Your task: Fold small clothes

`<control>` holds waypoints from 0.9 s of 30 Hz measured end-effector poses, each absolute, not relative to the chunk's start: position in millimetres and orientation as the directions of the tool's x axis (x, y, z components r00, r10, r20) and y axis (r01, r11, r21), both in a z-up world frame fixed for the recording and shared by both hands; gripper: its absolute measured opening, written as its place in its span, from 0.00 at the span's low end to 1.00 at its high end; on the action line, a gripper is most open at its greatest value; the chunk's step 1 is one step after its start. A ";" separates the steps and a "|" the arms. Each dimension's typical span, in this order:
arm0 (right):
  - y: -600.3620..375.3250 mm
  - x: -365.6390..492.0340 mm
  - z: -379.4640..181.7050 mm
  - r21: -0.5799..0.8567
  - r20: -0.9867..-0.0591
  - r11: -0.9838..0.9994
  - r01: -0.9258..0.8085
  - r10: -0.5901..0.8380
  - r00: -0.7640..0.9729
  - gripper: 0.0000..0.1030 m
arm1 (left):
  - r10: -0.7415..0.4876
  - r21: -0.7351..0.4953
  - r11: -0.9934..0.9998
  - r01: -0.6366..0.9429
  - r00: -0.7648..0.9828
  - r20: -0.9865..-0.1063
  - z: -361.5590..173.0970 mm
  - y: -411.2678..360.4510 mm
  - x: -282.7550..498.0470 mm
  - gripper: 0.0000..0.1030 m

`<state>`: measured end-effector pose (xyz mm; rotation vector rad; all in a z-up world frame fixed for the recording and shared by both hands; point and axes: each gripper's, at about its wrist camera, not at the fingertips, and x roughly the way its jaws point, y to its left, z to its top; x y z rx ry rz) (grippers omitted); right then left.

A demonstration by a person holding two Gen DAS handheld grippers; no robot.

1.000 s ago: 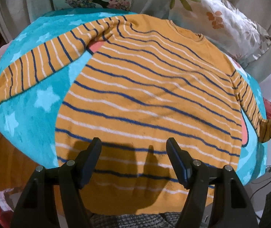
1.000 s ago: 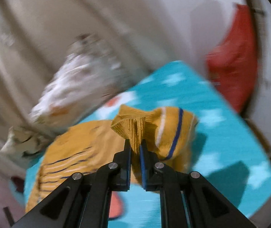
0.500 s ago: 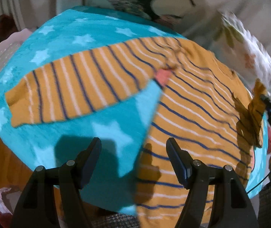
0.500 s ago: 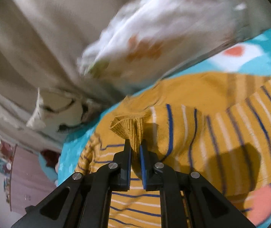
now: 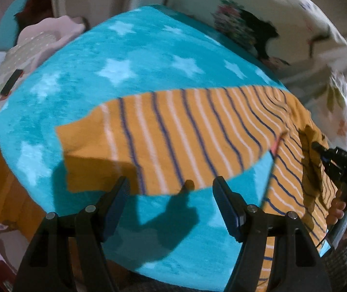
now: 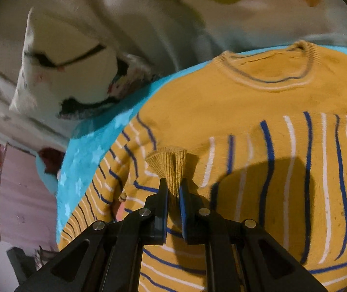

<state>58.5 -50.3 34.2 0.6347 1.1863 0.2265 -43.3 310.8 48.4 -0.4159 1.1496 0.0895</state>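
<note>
An orange sweater (image 6: pixel 258 112) with blue and white stripes lies flat on a teal star blanket (image 5: pixel 125 56). Its left sleeve (image 5: pixel 163 141) stretches out sideways in the left wrist view. My left gripper (image 5: pixel 171 189) is open and empty, hovering just above the near edge of that sleeve. My right gripper (image 6: pixel 173 189) is shut on the ribbed cuff (image 6: pixel 171 168) of the right sleeve, which is folded over the sweater's body below the collar (image 6: pixel 270 73). The right gripper also shows in the left wrist view (image 5: pixel 319 148).
Floral pillows (image 5: pixel 258 26) and a pale curtain lie behind the blanket. A pink and beige pile with a dark phone (image 5: pixel 12 85) sits at the far left. The blanket's near edge (image 5: pixel 15 170) drops to a wooden frame.
My right gripper has carried the cuff left across the sweater body, toward the collar. My left gripper has swung left from the sweater's hem to the outstretched left sleeve.
</note>
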 end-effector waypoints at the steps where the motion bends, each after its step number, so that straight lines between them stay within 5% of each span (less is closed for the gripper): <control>1: -41.4 60.7 32.5 0.551 -0.801 0.822 0.142 0.474 0.366 0.18 | -0.139 -0.276 0.916 -0.290 0.416 -0.899 47.5 316.6 -43.7 0.68; 4: -22.3 65.9 34.7 0.537 -0.807 0.837 0.101 0.476 0.349 0.35 | -0.129 -0.288 0.896 -0.338 0.421 -0.898 44.5 337.4 -46.8 0.68; 10: 24.2 52.1 59.0 0.512 -0.797 0.854 -0.091 0.512 0.321 0.43 | -0.127 -0.316 0.842 -0.438 0.408 -0.904 32.2 372.7 -52.2 0.68; 19: 22.6 22.1 61.3 0.489 -0.813 0.867 -0.090 0.491 0.313 0.43 | -0.052 -0.262 0.846 -0.465 0.416 -0.908 30.0 393.0 -50.1 0.68; 23: 6.0 14.1 64.9 0.480 -0.821 0.876 -0.045 0.467 0.328 0.43 | -0.014 -0.225 0.881 -0.416 0.454 -0.891 31.9 405.3 -45.0 0.78; 27: -9.2 8.1 64.7 0.470 -0.830 0.883 0.003 0.441 0.342 0.43 | -0.087 -0.242 0.919 -0.312 0.438 -0.895 22.5 396.9 -31.8 0.78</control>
